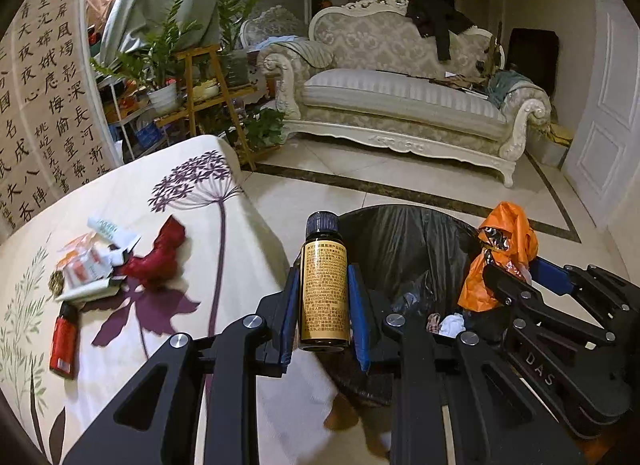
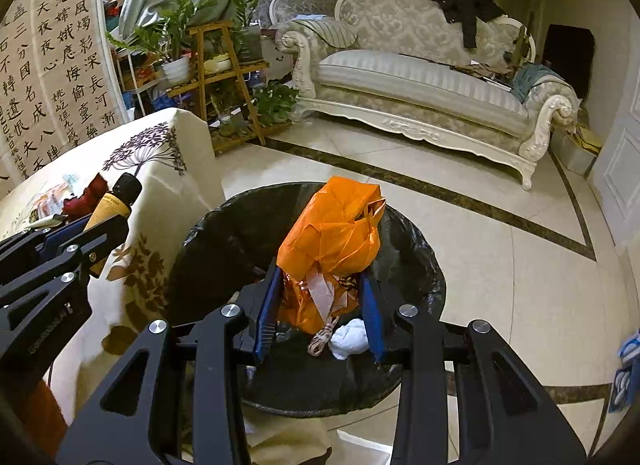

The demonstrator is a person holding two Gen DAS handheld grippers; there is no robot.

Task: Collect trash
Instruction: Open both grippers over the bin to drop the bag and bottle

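Both grippers, left gripper (image 1: 324,301) and right gripper (image 2: 320,305), have black slotted arms, silver screws and blue finger pads.

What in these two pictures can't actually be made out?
- Bottle label: print too small, left view.
- Trash bin bottom: hidden by the orange bag and right gripper, right view.
- Orange bag's contents: wrapped up.
- Table trash pile: blurred, left view.

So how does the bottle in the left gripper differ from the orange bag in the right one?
The bottle is rigid, slim and upright, with a gold label and black cap; the orange bag is soft, crumpled and bulkier, bulging above the fingers. The bottle sits at the rim of the bin, by the table edge; the bag hangs over the bin's opening. Both are clamped between blue-padded fingers.
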